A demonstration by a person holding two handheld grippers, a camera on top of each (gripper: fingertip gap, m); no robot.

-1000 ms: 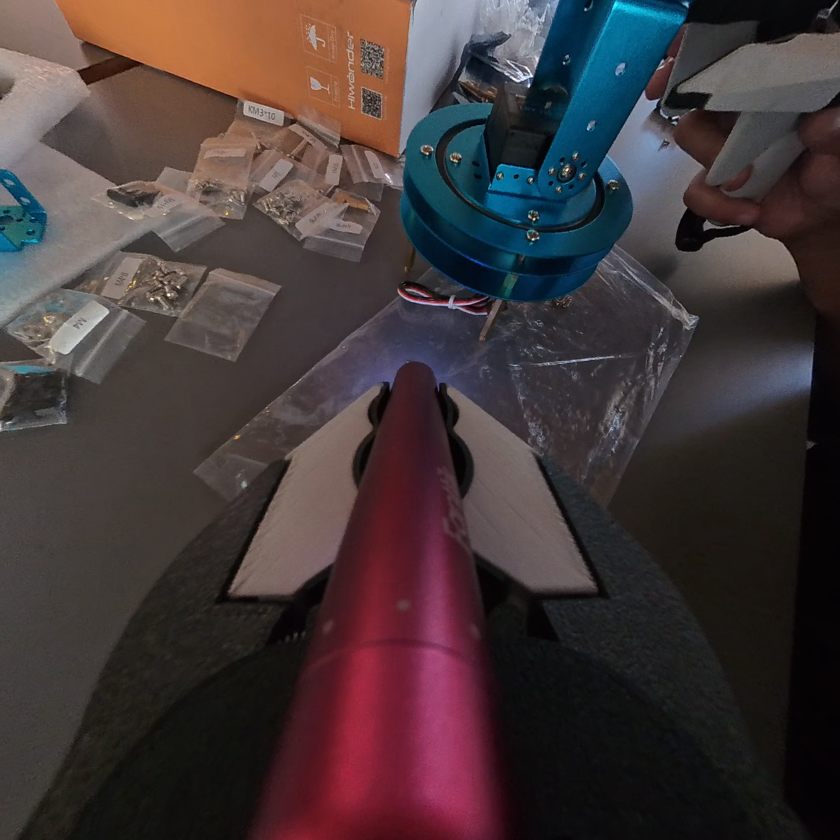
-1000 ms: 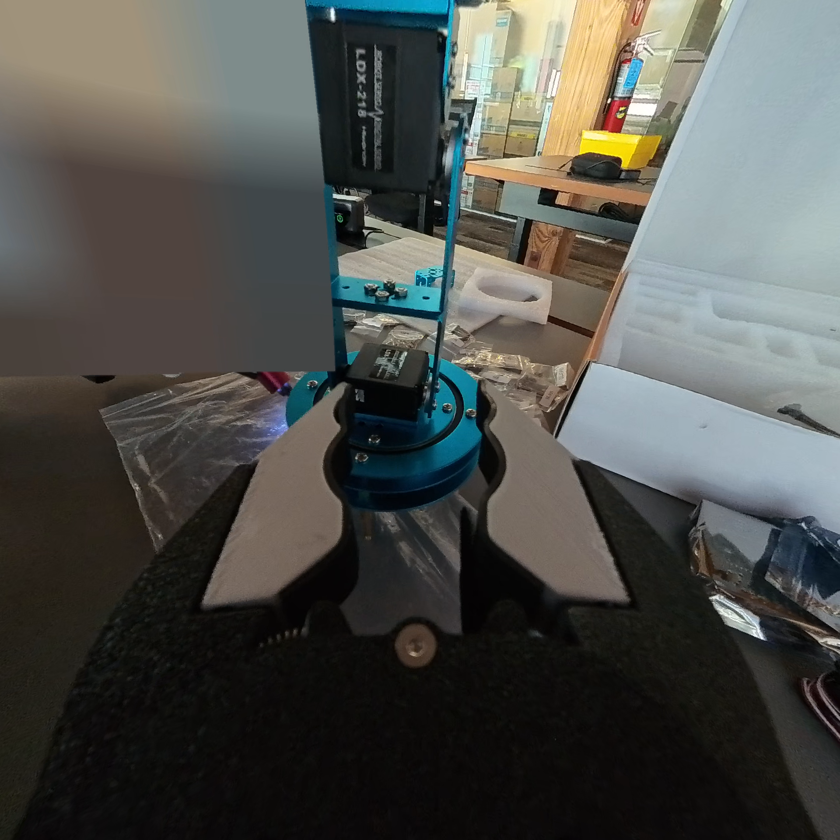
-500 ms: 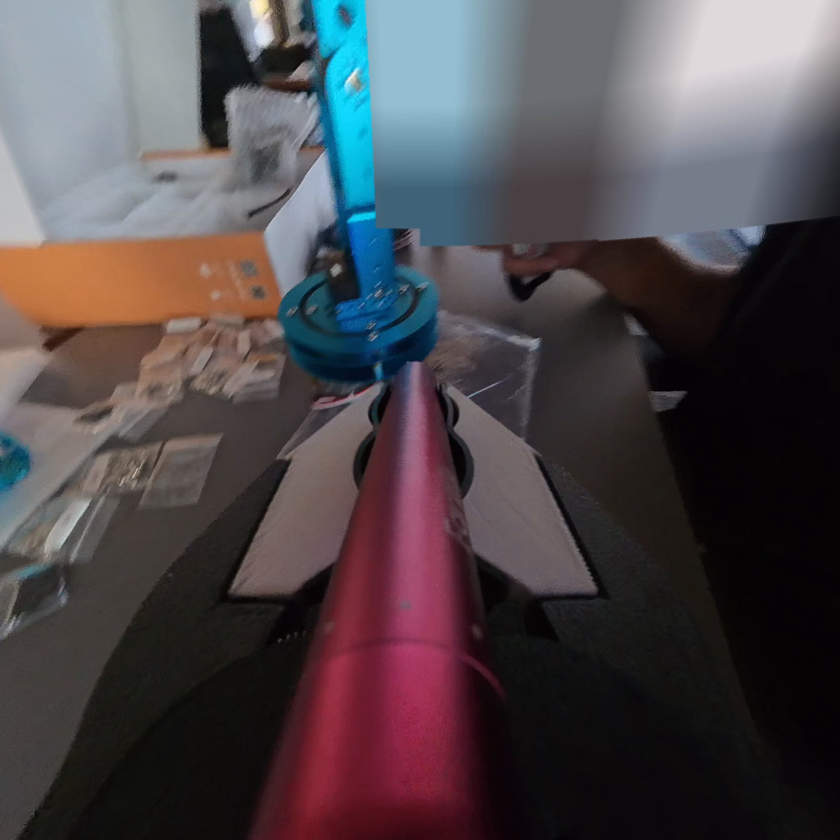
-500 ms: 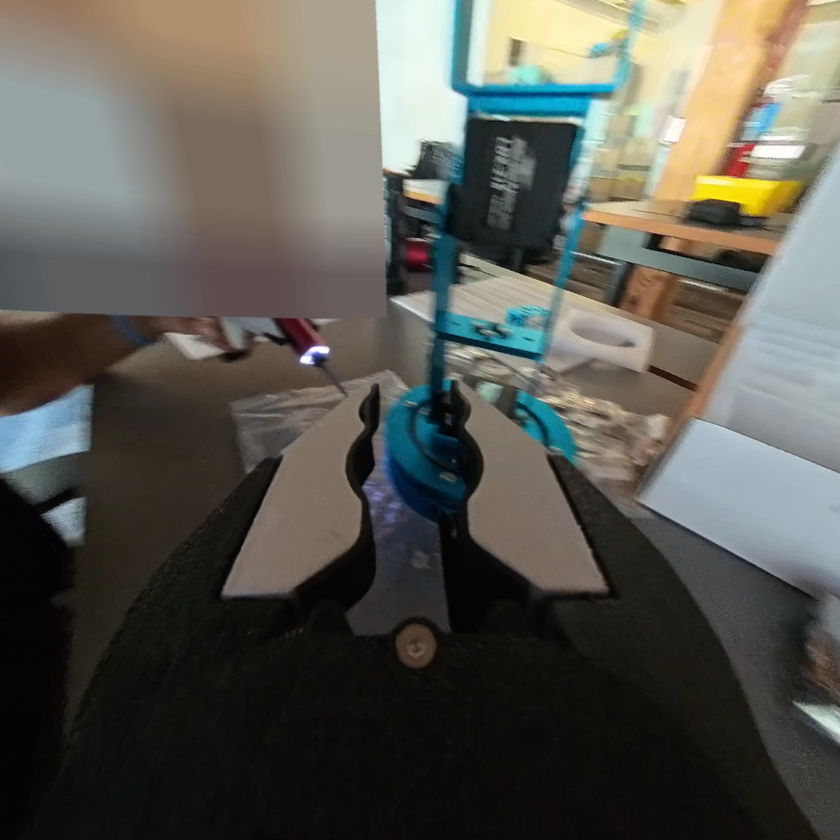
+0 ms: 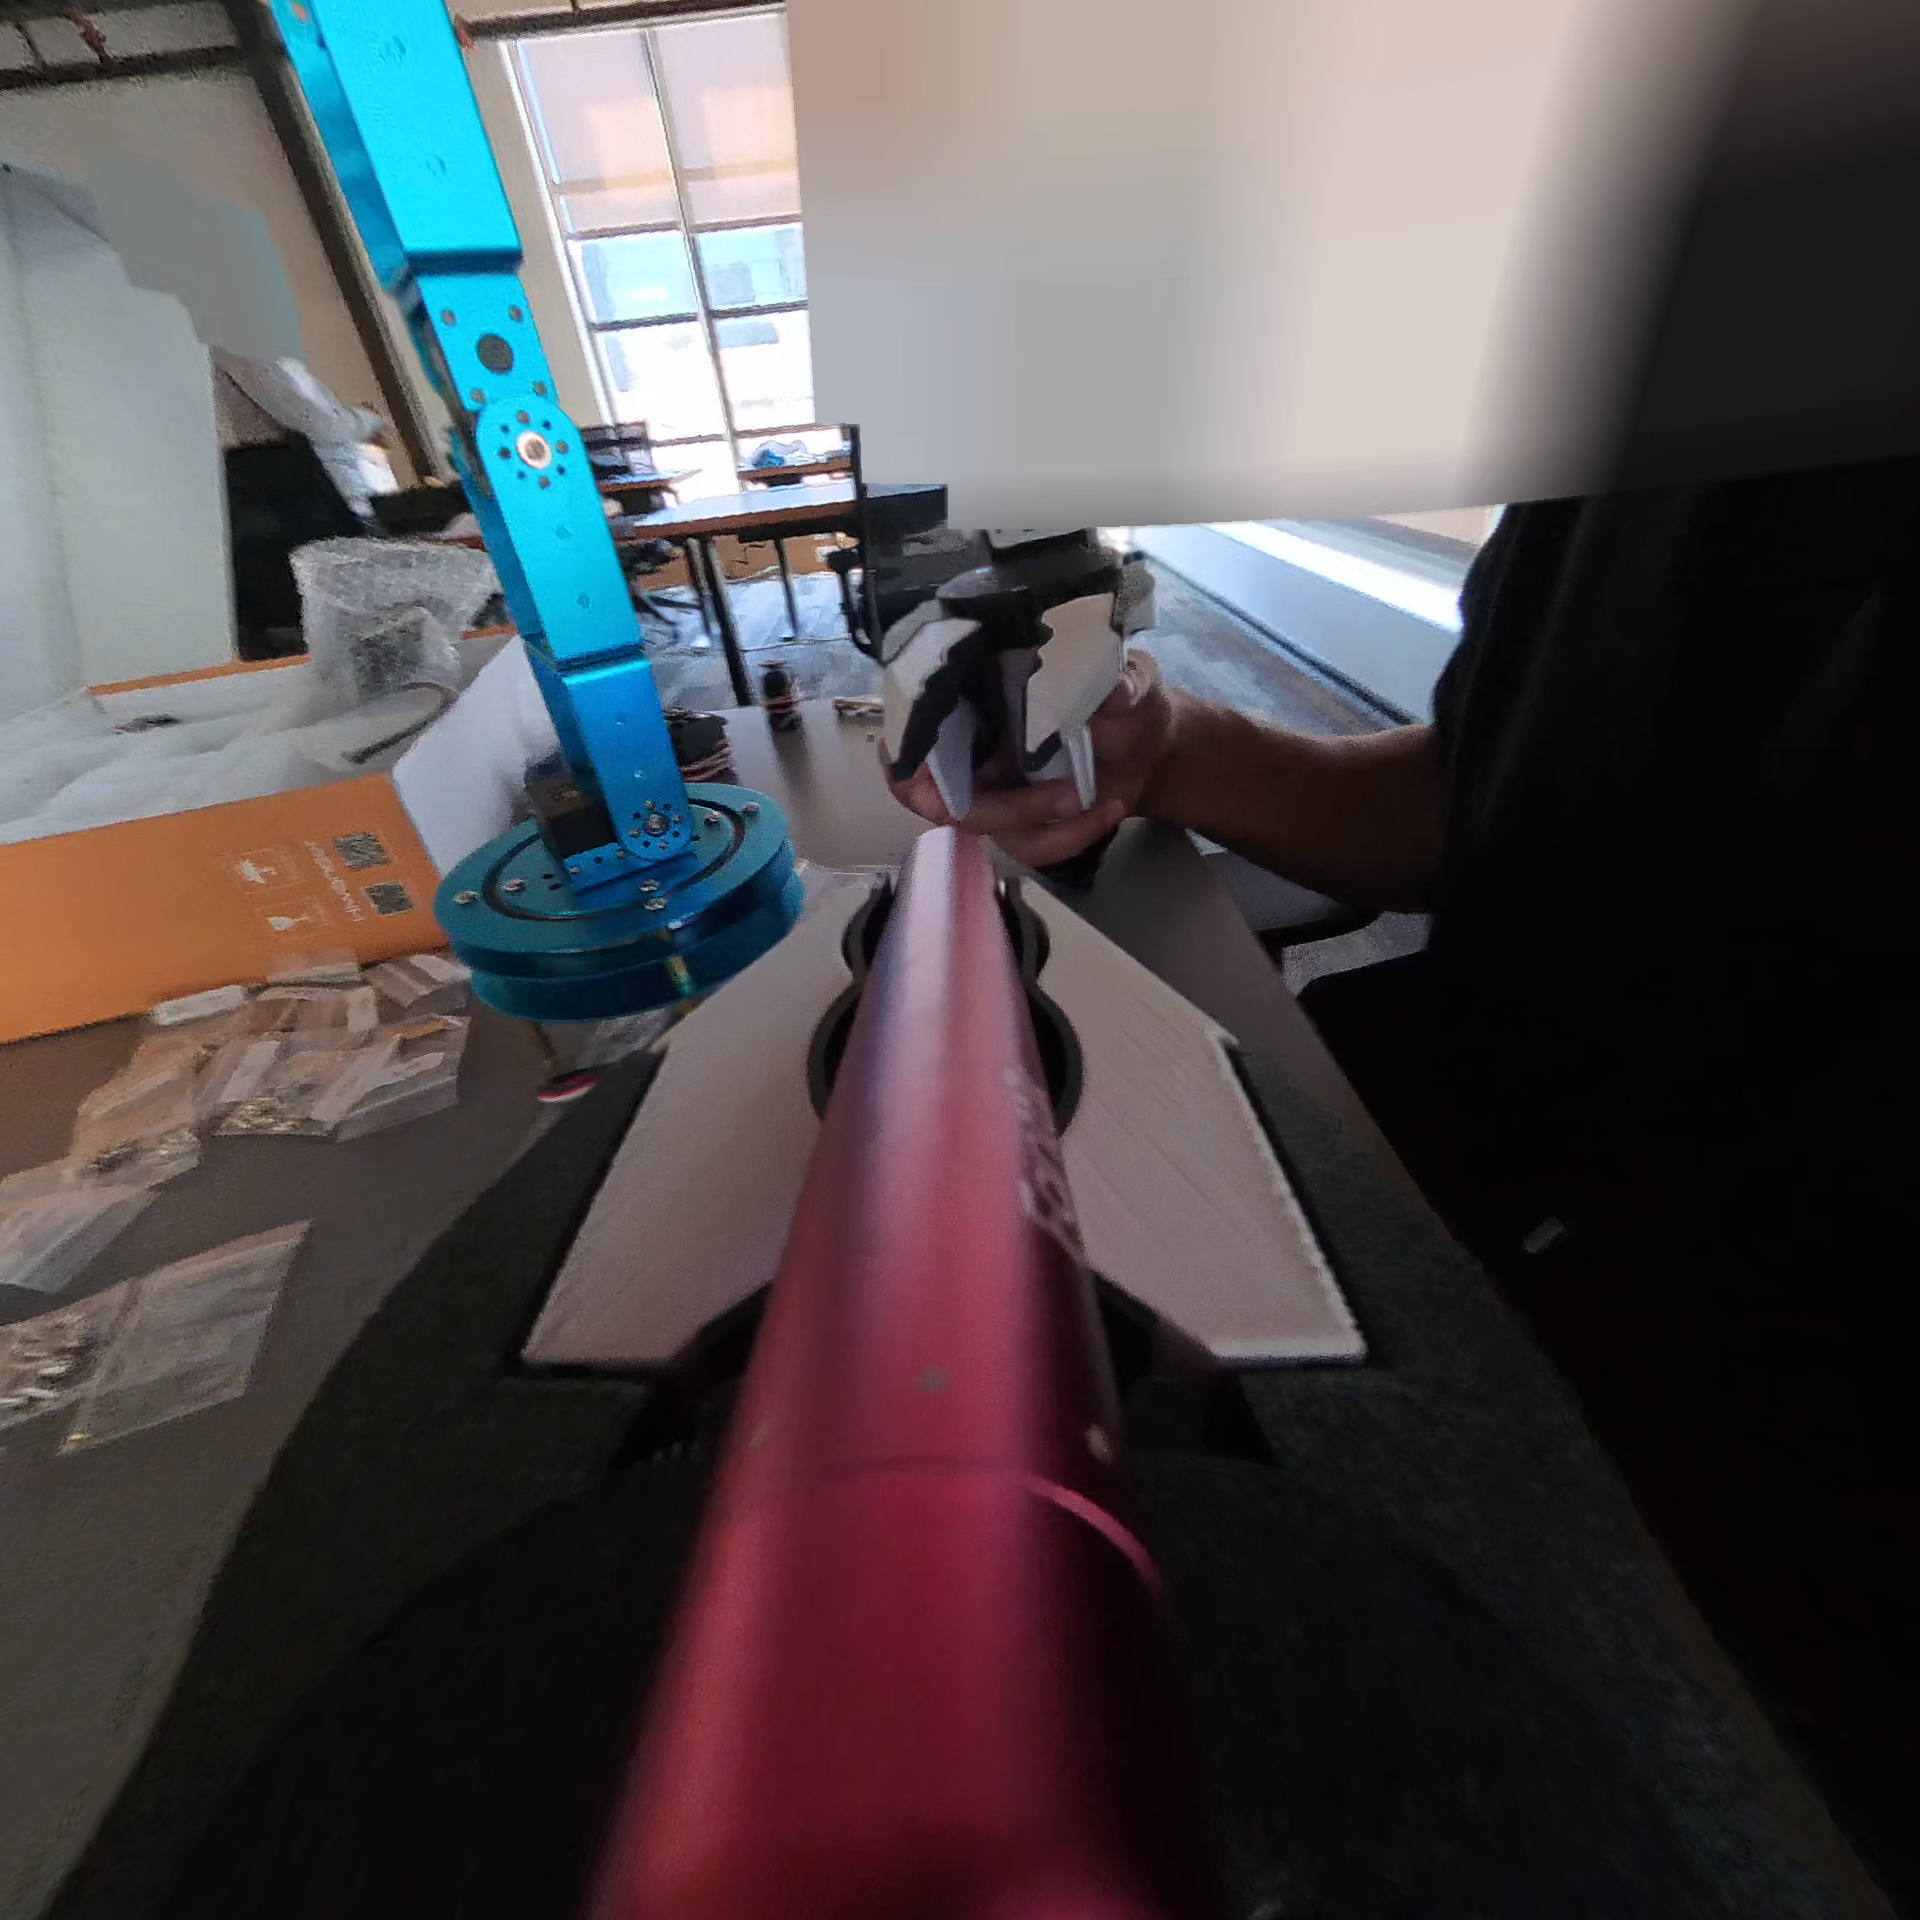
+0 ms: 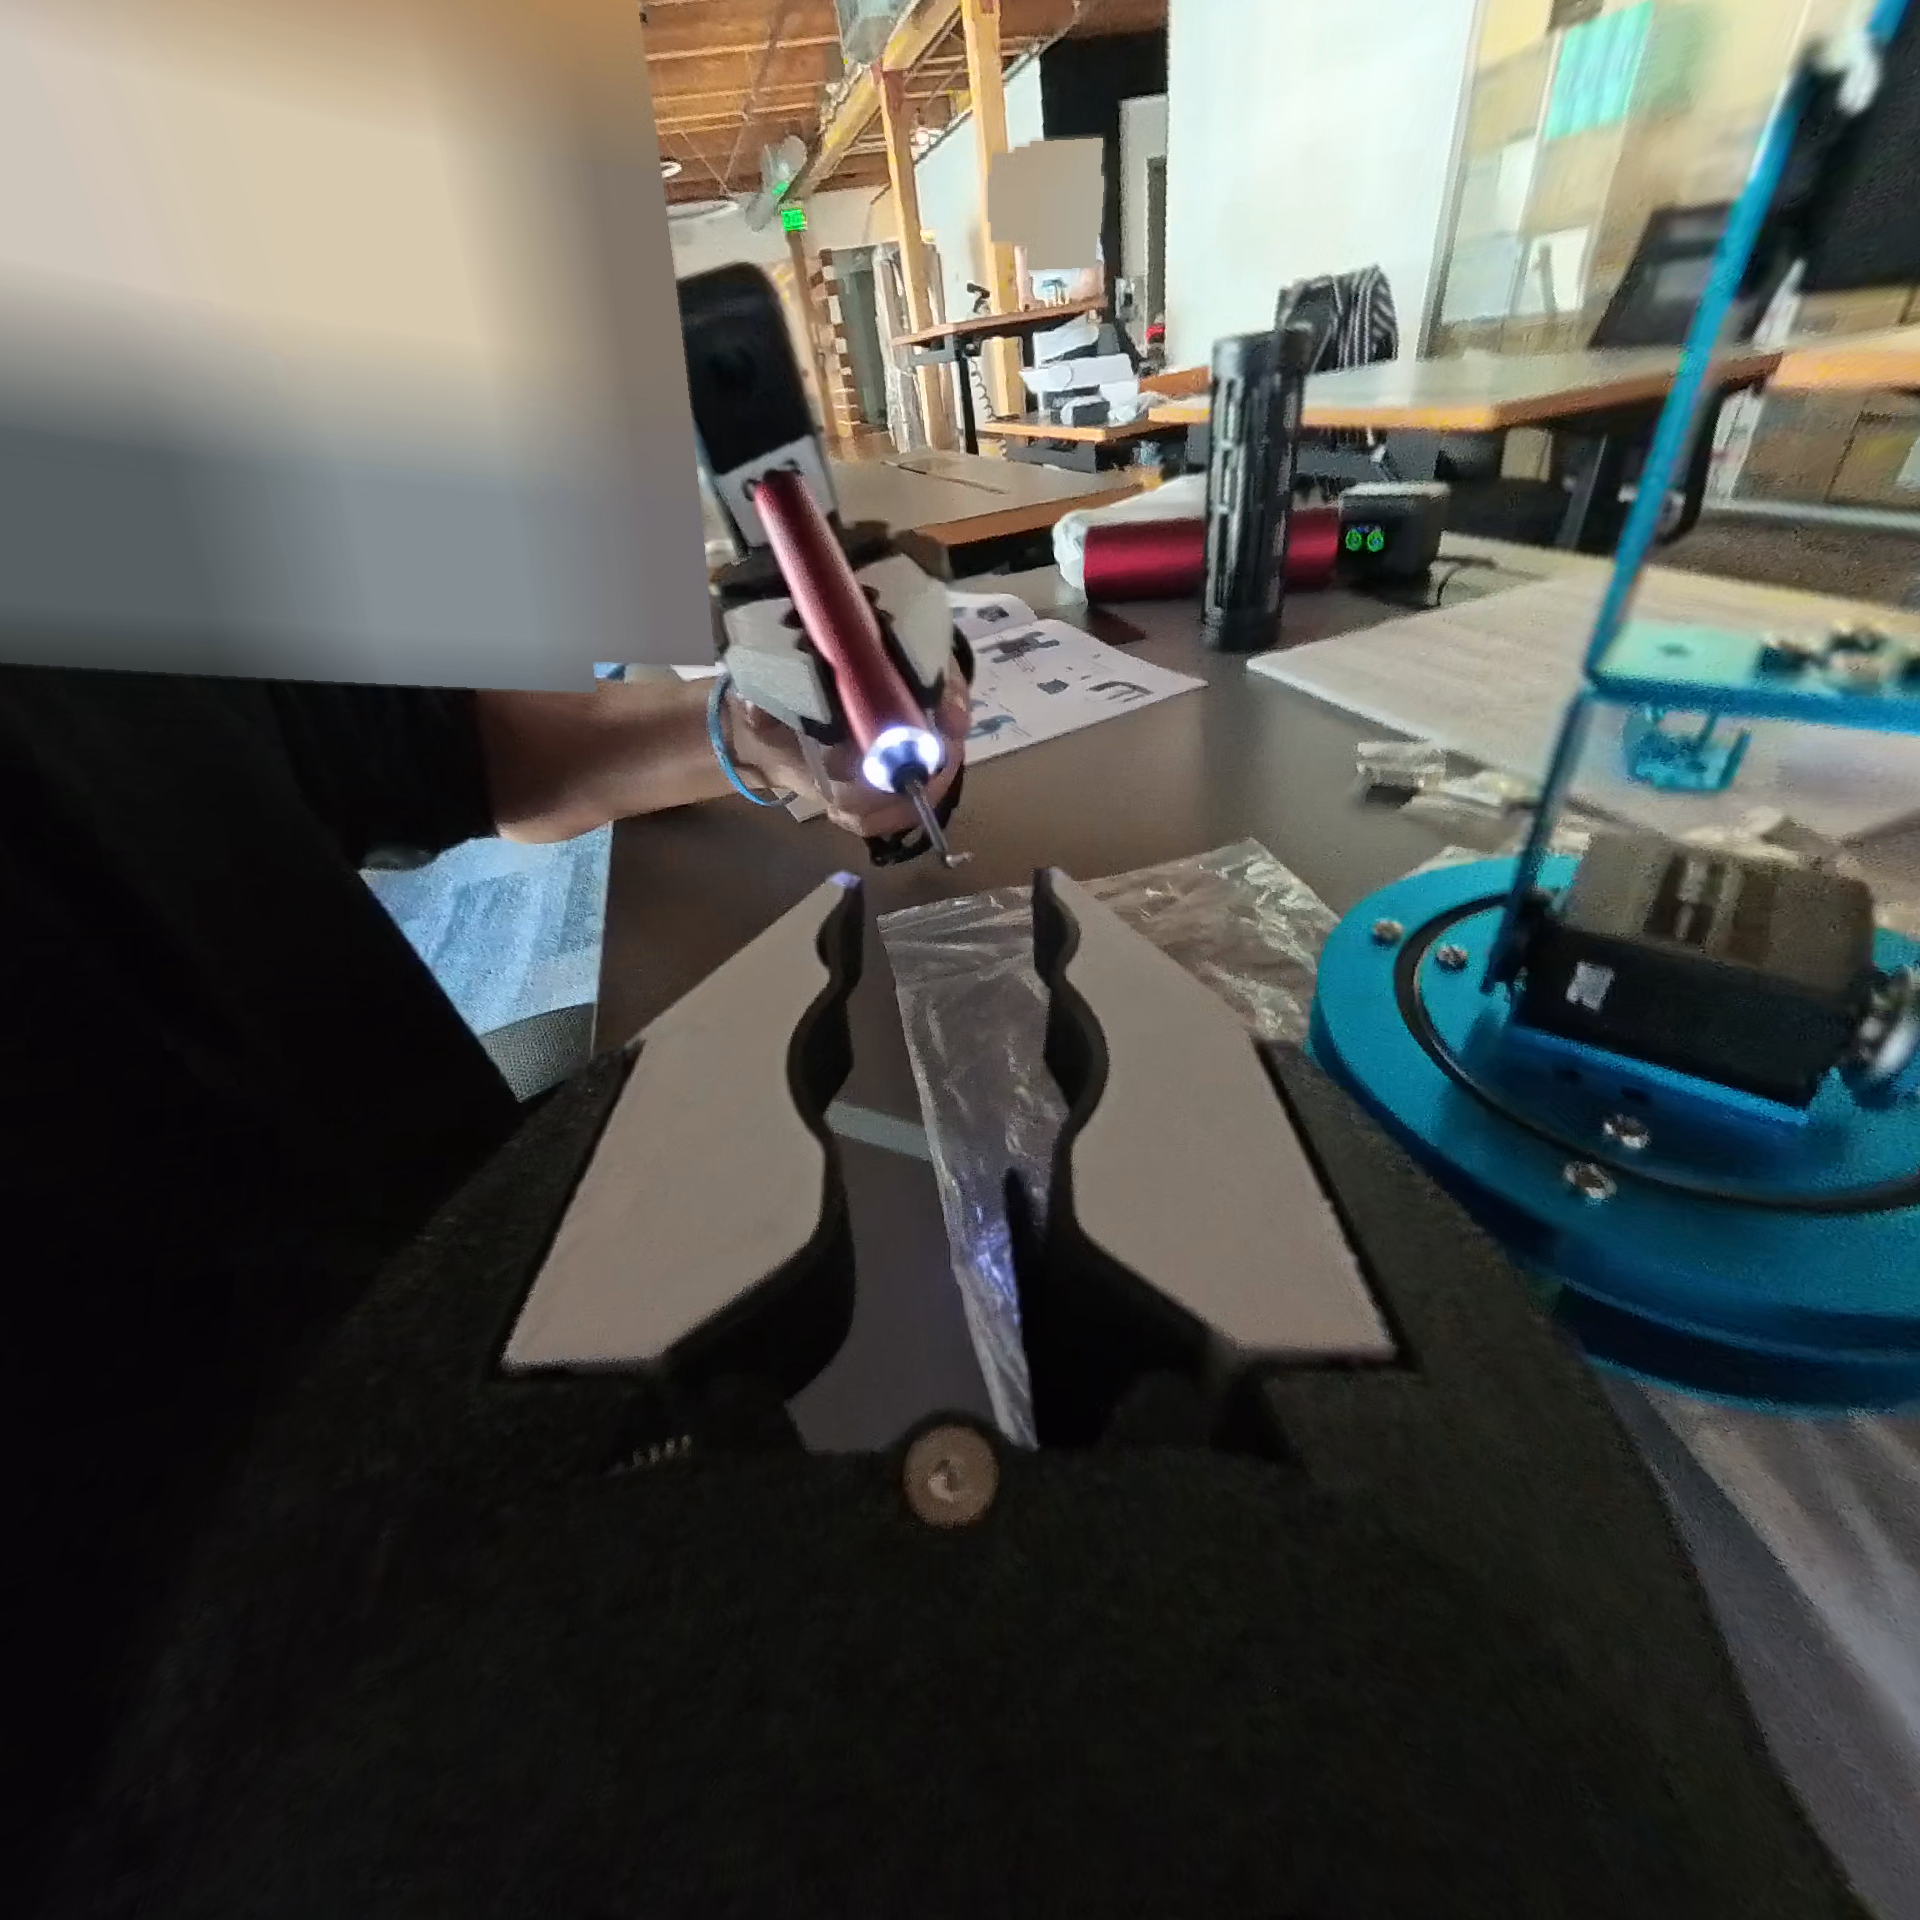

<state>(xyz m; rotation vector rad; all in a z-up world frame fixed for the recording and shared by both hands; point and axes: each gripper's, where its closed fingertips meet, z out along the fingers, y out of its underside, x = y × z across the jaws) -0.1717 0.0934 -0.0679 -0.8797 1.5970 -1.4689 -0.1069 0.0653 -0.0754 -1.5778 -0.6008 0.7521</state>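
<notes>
My left gripper (image 5: 945,904) is shut on a red electric screwdriver (image 5: 914,1299) that runs forward between its fingers. In the right wrist view the screwdriver (image 6: 836,634) has its tip light on and a small screw hangs on its bit (image 6: 940,847). My right gripper (image 6: 945,899) is open and empty, just below that bit, over a clear plastic bag (image 6: 1195,914). It also shows in the left wrist view (image 5: 1016,795), held by a hand. A blue robot arm stands on its round base (image 5: 618,914), which lies right of the right gripper (image 6: 1455,1132).
An orange box (image 5: 197,894) stands behind the base. Several small bags of screws (image 5: 260,1070) lie on the dark table (image 5: 135,1507) to the left. A printed sheet (image 6: 1049,675), a black cylinder (image 6: 1247,488) and a red cylinder (image 6: 1153,556) lie farther back. Across from one pair of fingers to the other is roughly 8 centimetres.
My right gripper has left the blue base and swung left, with its fingers closer together. My left gripper has tilted up and turned right, so the screwdriver tip now faces the right gripper.
</notes>
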